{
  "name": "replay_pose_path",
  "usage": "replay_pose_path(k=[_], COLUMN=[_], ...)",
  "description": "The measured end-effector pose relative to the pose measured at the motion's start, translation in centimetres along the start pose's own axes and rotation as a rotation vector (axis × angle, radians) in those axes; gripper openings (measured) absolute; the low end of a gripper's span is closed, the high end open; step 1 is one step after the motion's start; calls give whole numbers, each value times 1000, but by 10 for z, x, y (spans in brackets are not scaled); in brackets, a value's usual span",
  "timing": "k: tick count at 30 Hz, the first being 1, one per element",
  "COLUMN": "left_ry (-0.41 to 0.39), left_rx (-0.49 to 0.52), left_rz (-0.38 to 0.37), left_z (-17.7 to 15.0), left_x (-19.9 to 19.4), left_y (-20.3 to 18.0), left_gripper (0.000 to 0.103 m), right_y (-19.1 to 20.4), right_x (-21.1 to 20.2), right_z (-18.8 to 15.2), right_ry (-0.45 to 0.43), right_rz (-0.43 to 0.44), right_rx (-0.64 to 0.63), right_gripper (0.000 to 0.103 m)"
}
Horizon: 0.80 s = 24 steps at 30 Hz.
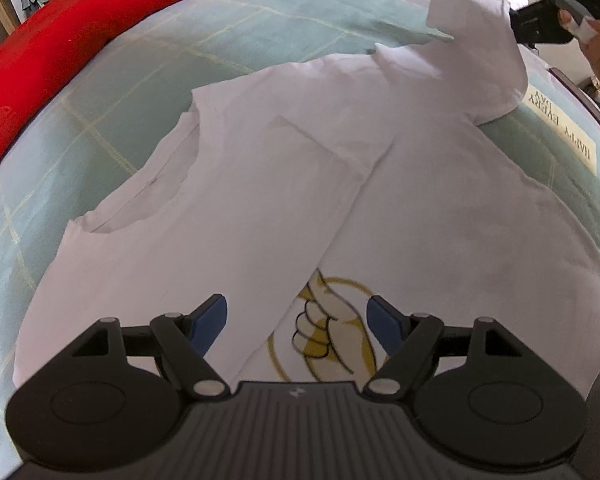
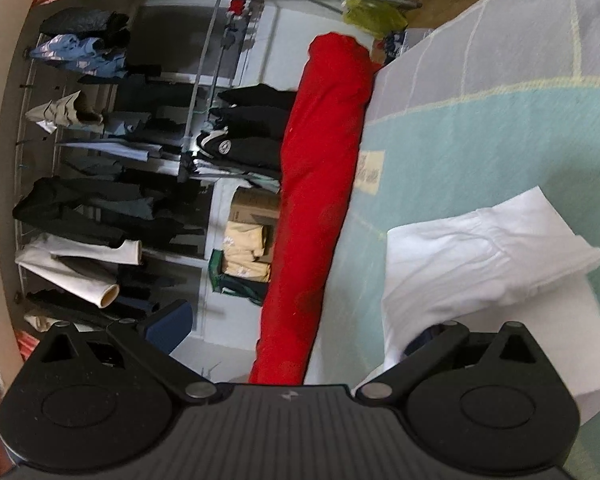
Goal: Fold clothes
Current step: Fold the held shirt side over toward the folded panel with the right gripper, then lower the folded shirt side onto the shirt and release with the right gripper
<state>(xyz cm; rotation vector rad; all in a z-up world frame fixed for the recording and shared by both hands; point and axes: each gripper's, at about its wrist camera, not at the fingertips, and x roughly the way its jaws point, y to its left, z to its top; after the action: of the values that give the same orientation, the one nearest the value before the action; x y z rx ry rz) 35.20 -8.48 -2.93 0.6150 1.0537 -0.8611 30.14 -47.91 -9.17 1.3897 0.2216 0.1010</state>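
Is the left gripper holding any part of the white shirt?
No. The left gripper hovers with jaws wide apart above the white shirt, its blue pads clear of the cloth.

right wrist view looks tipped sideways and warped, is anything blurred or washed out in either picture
Right wrist view: rolled sideways, strong fisheye bend, the white t-shirt overexposed, clothes rack dim. Left wrist view: the bedspread curves like a dome, t-shirt evenly lit and sharp, right gripper dark and smeared at the corner.
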Motion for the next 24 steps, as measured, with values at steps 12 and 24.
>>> replay_pose_path(k=[12, 24], left_ry=[-11, -25], left_rx=[-17, -89], left_rz=[-39, -29], left_z=[-30, -66], left_x=[-17, -36], left_y=[17, 48], left_gripper=[77, 78], right_y=[29, 47], right_x=[36, 72], right_z=[-35, -78], right_ry=[90, 172], right_rz=[49, 59], right_rx=[-25, -40], right_gripper=[103, 103])
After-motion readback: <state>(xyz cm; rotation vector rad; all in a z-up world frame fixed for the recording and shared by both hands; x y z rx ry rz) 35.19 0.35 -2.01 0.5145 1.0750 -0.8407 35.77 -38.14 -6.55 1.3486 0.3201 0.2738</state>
